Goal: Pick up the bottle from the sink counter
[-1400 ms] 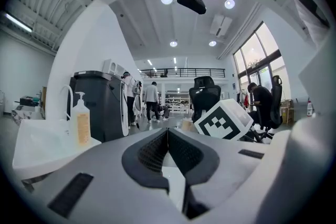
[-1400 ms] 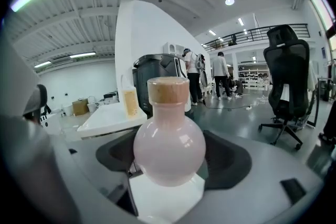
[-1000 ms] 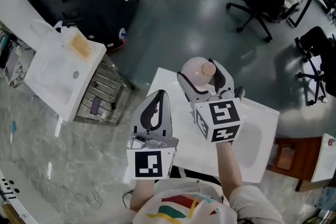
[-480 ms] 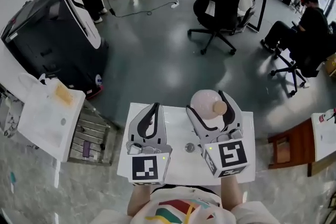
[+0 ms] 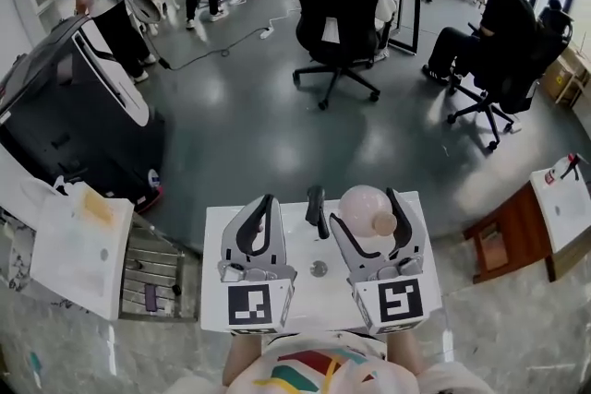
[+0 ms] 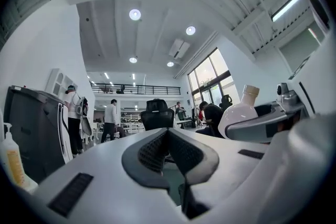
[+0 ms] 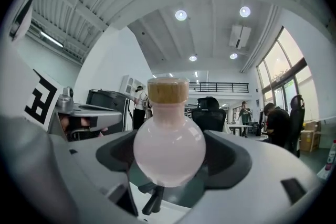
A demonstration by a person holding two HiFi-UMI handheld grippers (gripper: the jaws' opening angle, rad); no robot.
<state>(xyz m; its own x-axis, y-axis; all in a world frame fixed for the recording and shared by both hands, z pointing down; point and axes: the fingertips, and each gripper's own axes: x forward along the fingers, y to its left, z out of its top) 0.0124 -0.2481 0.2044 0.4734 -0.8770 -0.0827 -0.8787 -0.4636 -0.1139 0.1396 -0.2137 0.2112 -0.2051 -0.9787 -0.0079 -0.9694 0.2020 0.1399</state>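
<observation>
Bright, even light falls from ceiling lamps (image 6: 135, 14) at twelve o'clock. Fisheye bending and dark corners mark the edges; the near foreground is soft.

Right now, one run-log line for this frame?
phase: bottle grasped | right gripper: shut on bottle, round body between jaws | left gripper: shut, empty | bottle: over sink counter

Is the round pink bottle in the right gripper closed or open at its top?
Closed: a tan stopper sits on the neck of the bottle, held between the jaws of the right gripper.
</observation>
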